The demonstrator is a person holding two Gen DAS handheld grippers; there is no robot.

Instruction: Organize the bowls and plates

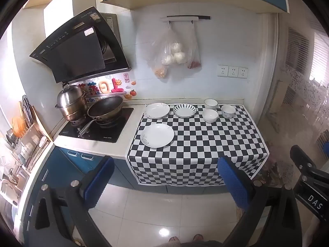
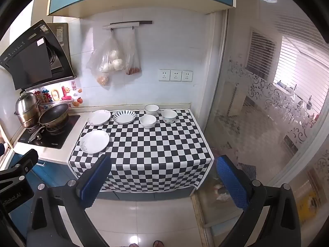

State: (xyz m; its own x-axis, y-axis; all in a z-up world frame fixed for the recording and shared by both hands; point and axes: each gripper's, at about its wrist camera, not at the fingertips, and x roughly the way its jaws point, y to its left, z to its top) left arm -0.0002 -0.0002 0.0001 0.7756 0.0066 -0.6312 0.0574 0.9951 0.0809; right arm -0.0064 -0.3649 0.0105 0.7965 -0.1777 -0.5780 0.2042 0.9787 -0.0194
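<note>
left tongs point(image 1: 166, 177) wide apart, empty | right tongs point(image 2: 164, 177) wide apart, empty, marked "DAS" | sticker point(image 1: 90, 100) "Be On"

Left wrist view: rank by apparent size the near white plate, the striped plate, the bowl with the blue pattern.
1. Near white plate, largest, though it also lies closest to the camera, which flatters it.
2. Striped plate.
3. Bowl with the blue pattern, clearly smallest across.

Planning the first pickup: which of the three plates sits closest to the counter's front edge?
The plain white plate alone at front left; the striped plate and floral plate sit in the back row.
</note>
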